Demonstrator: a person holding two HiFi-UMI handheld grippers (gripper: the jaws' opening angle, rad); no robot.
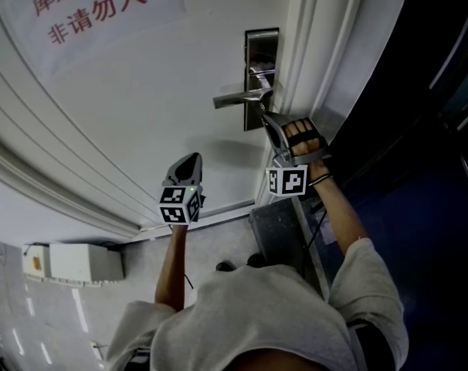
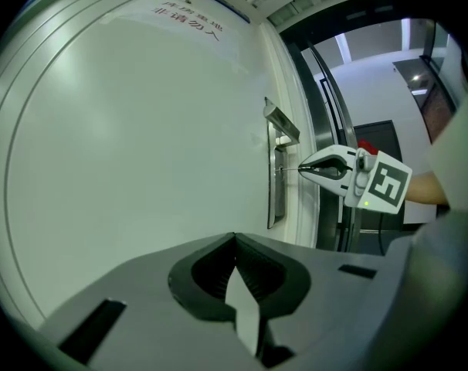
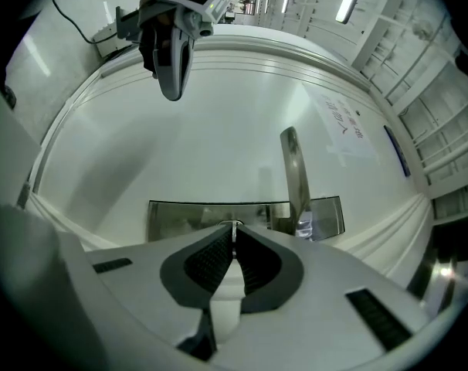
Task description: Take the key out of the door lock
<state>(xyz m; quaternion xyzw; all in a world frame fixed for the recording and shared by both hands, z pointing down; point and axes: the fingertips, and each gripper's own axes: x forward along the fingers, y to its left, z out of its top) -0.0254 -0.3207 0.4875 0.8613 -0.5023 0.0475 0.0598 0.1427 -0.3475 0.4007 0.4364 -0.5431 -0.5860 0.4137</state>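
Observation:
The steel lock plate (image 1: 259,52) with its lever handle (image 1: 238,97) sits on the white door (image 1: 141,107), close to the frame. My right gripper (image 1: 265,117) is at the plate just below the handle. In the left gripper view its tips (image 2: 302,168) pinch a thin key (image 2: 292,169) that still sits in the plate (image 2: 277,192). In the right gripper view the jaws (image 3: 232,225) are shut on a sliver of metal in front of the plate (image 3: 180,215). My left gripper (image 1: 186,165) hangs shut and empty, away from the door and to the left.
A paper sign with red characters (image 1: 87,10) is stuck on the door. The white door frame (image 1: 311,45) runs just right of the lock, with a dark opening beyond it. A white box (image 1: 76,261) and a grey box (image 1: 276,234) stand on the floor below.

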